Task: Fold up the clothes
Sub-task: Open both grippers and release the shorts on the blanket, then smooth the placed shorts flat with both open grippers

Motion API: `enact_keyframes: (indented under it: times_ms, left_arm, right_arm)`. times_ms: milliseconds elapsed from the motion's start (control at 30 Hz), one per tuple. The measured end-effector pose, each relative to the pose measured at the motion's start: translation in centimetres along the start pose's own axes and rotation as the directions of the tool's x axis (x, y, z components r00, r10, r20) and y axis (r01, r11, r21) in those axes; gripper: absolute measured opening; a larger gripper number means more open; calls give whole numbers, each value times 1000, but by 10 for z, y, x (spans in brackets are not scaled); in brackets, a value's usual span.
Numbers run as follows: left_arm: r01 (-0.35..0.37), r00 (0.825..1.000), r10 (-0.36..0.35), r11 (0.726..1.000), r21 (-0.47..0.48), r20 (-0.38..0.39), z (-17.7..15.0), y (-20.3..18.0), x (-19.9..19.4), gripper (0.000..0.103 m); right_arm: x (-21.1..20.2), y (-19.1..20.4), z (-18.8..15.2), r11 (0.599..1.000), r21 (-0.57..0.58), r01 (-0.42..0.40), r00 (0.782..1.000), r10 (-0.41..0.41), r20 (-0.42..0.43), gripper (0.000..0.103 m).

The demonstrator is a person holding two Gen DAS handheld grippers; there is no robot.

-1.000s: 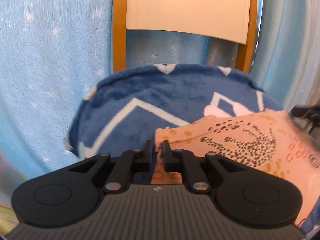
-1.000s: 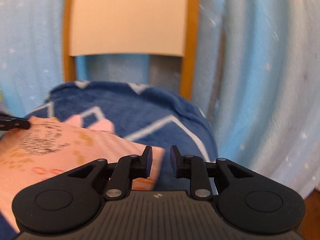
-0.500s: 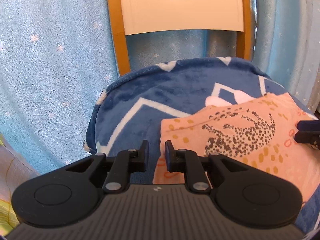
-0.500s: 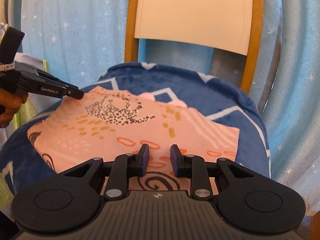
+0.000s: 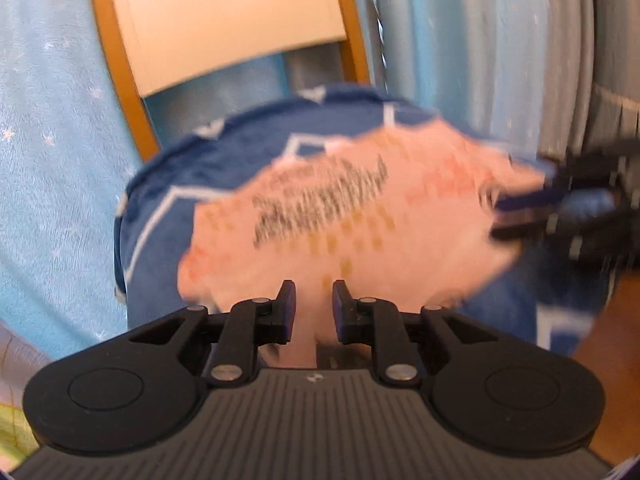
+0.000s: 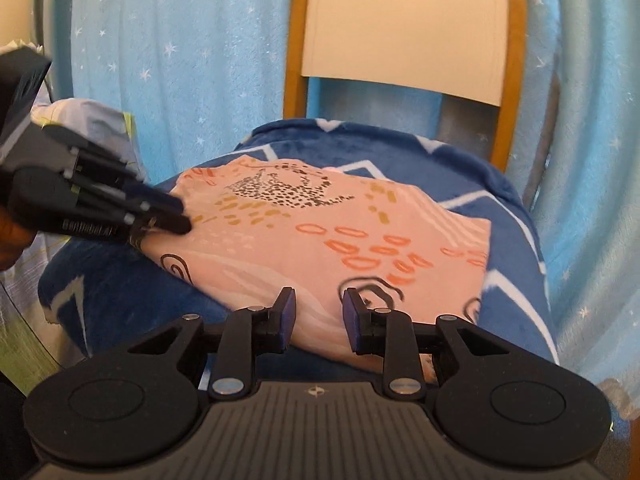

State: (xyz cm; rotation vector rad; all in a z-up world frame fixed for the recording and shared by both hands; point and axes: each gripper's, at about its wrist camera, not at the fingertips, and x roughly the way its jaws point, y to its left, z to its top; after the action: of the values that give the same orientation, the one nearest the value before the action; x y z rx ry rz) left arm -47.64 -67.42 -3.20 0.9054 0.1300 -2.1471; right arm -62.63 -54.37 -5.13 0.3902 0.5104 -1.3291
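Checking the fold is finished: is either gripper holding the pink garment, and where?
Neither: left gripper and right gripper are open over the pink garment.

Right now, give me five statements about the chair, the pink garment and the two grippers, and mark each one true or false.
1. The pink patterned garment lies on the blue blanket that covers the chair seat. True.
2. The right gripper is clamped shut on the garment. False: its jaws stand apart, with cloth seen between them.
3. The left gripper is at the garment's left edge in the right wrist view. True.
4. The chair back is solid dark blue. False: it is a cream panel in a wooden frame.
5. The garment hangs over the chair back. False: it lies folded on the seat.
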Motion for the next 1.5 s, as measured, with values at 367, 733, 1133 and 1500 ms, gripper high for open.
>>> enact_keyframes:
  times_ms: [367, 733, 1133, 1500]
  left_arm:
    - [-76, 995, 80, 995, -70, 55, -17, 12, -37, 20]
    - [-1, 1000, 1, 1000, -26, -1, -15, -6, -19, 20]
    - [16, 999, -8, 988, -155, 53, 15, 27, -2, 20]
    - [65, 997, -60, 992, -112, 45, 52, 44, 63, 22]
  right_arm:
    - [-47, -27, -21, 988, 134, 71, 997, -76, 29, 32]
    - [-18, -14, -2, 979, 201, -20, 999, 12, 39, 32]
    - [40, -7, 33, 994, 86, -68, 995, 74, -64, 33]
    - [95, -50, 68, 995, 99, -24, 999, 27, -29, 27]
